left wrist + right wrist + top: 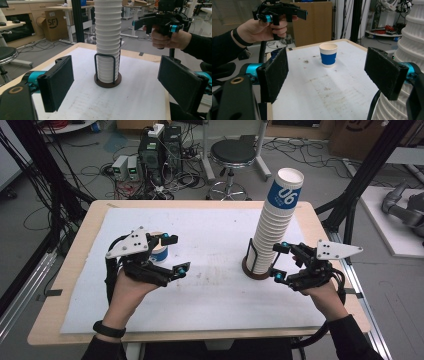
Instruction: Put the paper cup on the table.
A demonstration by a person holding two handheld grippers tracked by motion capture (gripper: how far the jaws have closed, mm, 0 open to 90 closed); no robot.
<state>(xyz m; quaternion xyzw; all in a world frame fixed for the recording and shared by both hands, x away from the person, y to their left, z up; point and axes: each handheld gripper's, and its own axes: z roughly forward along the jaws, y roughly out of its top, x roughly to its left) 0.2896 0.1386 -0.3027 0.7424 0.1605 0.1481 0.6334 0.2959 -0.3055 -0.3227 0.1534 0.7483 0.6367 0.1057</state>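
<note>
A wooden desk (75,255) is seen from above, and most of its top is covered by a white mat (210,295) that carries some brown stains. On the right part of the mat a tall stack of paper cups (274,222) is placed; it stands upright, its ribbed white walls are nested one in the other, and the top cup shows a blue label. The stack is kept in a round dark holder (251,272) with thin wire uprights, which is seen more clearly in the left gripper view (107,81). The right gripper (280,261) is held just beside the lower part of the stack, on its right side, and its jaws are apart with nothing between them; in the right gripper view the ribbed wall of the stack (412,50) is seen close to the right pad, but whether it is touched cannot be told. The left gripper (172,255) is held over the left part of the mat, well apart from the stack, and its jaws are also spread wide and empty. A single paper cup (160,253) with a blue band is standing upright on the mat behind this gripper and is partly hidden by it in the high view; in the right gripper view the same cup (328,55) is seen free, with no gripper touching it.
</note>
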